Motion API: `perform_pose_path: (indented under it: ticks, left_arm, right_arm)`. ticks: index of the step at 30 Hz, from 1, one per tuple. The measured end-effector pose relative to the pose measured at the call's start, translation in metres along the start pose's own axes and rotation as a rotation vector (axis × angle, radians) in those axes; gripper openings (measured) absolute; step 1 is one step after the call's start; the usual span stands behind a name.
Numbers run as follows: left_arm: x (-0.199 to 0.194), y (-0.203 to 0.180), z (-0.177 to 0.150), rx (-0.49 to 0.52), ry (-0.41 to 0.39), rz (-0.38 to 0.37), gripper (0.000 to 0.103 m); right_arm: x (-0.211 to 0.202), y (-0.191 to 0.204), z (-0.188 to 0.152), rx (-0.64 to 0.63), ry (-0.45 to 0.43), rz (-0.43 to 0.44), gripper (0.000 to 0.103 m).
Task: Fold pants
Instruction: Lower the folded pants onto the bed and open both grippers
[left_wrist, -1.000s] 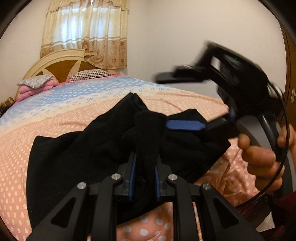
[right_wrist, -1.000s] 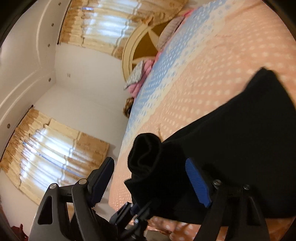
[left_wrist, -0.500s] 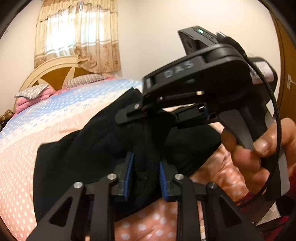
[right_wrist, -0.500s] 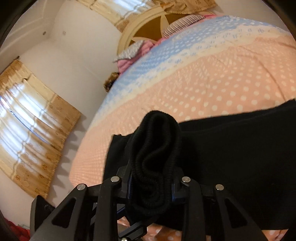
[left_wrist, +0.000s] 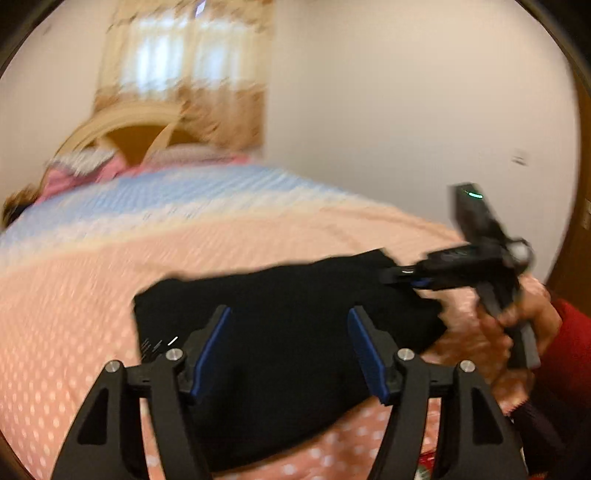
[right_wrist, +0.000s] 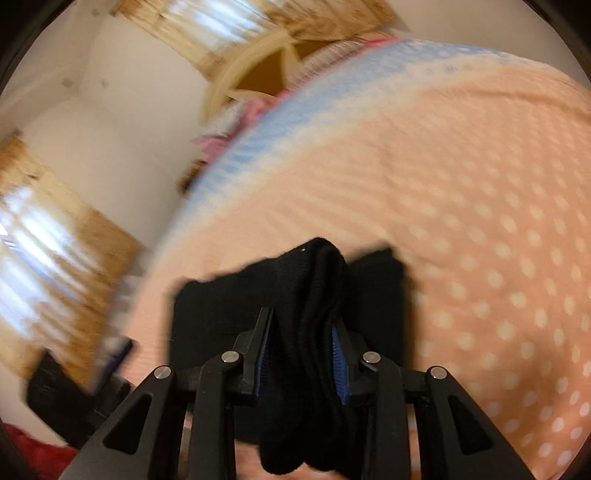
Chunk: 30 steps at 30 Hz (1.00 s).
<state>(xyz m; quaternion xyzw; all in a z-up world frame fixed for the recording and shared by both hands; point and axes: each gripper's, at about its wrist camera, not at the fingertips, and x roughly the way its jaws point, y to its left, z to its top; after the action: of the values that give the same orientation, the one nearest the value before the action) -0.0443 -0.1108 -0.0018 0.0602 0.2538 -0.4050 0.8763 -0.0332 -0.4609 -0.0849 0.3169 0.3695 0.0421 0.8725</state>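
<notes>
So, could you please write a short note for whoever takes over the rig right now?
Left gripper: jaws opening, nothing pinched; the black pants lie beyond them.
Right gripper: shut on a bunched fold of the pants.
The pants lie in a compact, partly folded bundle on the dotted bedspread.
Done: a handover of the cloth to the right gripper, it seems.
Left: lay the held fold down and tidy the bundle.

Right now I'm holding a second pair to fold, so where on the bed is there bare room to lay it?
Bare bedspread lies beyond and right of the black pants, up to the blue band near the pillows. Another patch lies left of the pants. The near edge is crowded: right gripper clamps the fabric, left gripper is opening.
</notes>
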Motion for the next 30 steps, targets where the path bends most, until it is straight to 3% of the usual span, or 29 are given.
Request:
perform_pose_path:
  ticks: [3, 7, 13, 18, 20, 22, 23, 24, 26, 30]
  left_arm:
    - [0.009, 0.011, -0.005, -0.054, 0.045, 0.050, 0.068]
    - [0.008, 0.010, -0.013, -0.075, 0.069, 0.080, 0.067]
    - [0.009, 0.012, -0.017, -0.059, 0.072, 0.069, 0.067]
    - [0.013, 0.014, -0.022, -0.038, 0.091, 0.058, 0.068]
    - [0.017, 0.011, -0.025, -0.026, 0.110, 0.064, 0.068]
    - [0.019, 0.009, -0.025, -0.004, 0.117, 0.078, 0.068]
    - [0.018, 0.008, -0.025, 0.005, 0.115, 0.083, 0.068]
    - [0.018, 0.007, -0.025, 0.013, 0.111, 0.086, 0.068]
    - [0.015, 0.008, -0.024, 0.015, 0.103, 0.087, 0.068]
    - [0.012, 0.012, -0.023, 0.000, 0.090, 0.085, 0.072]
  right_arm:
    - [-0.003, -0.004, -0.005, 0.005, -0.046, 0.013, 0.030]
    - [-0.021, -0.004, -0.008, -0.020, -0.080, -0.057, 0.030]
    - [-0.022, -0.006, -0.014, 0.013, -0.050, -0.031, 0.031]
    - [-0.018, -0.008, -0.020, 0.103, -0.081, 0.040, 0.060]
    - [-0.014, 0.000, -0.024, 0.061, -0.101, -0.005, 0.061]
    - [-0.004, 0.020, -0.030, -0.060, -0.097, -0.131, 0.061]
    - [-0.002, 0.028, -0.031, -0.100, -0.093, -0.174, 0.057]
    - [0.000, 0.037, -0.031, -0.142, -0.085, -0.221, 0.043]
    - [-0.001, 0.044, -0.030, -0.176, -0.063, -0.231, 0.022]
    - [-0.021, 0.044, -0.030, -0.206, -0.101, -0.304, 0.021]
